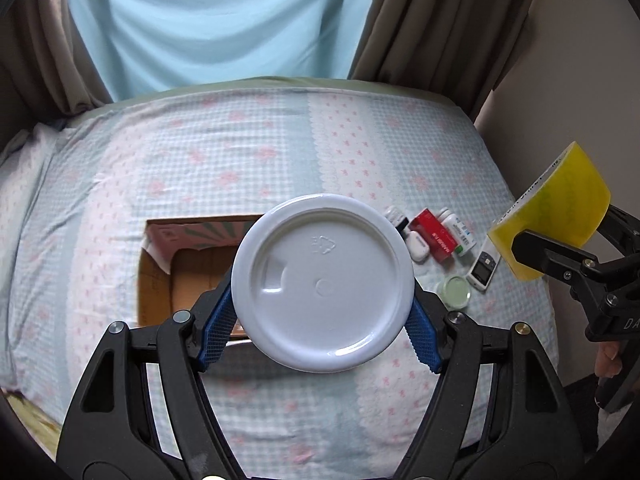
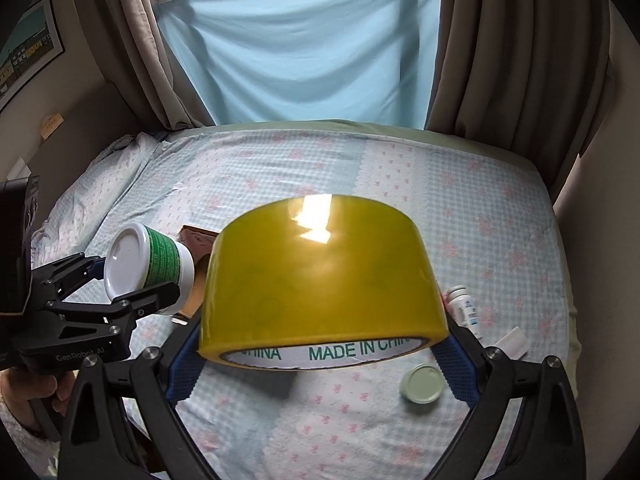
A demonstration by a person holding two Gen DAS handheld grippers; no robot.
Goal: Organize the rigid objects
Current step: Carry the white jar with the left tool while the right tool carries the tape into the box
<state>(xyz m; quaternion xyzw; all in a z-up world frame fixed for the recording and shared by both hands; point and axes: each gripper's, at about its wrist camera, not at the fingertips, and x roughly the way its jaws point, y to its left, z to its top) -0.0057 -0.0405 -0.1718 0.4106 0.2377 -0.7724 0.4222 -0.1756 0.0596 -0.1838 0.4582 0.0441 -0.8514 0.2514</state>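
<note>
A white tub [image 1: 323, 282] with a green label is clamped between the blue pads of the left gripper [image 1: 320, 320], its flat white lid turned toward that gripper's camera, so the tub's contents cannot be judged. A roll of yellow tape [image 2: 320, 276] is clamped across its width by the right gripper [image 2: 320, 356], the printed core facing down toward the bed [image 2: 360, 168]. Both items are held clear of the bedcover, a carrying hold judged suited to transfer into the cardboard box [image 1: 184, 264] that lies open on the bed just behind the tub in the left wrist view. The box's visible interior shows bare cardboard only; the remainder is hidden by the tub, so its being empty cannot be confirmed. To the right of the box a cluster remains on the cover: a red carton [image 1: 434, 236], two white bottles [image 1: 460, 232], a small white case [image 1: 418, 246], a handheld meter [image 1: 484, 270] and a pale green lidded jar [image 1: 456, 291], closed, contents unseen. These are judged still to be sorted.
</note>
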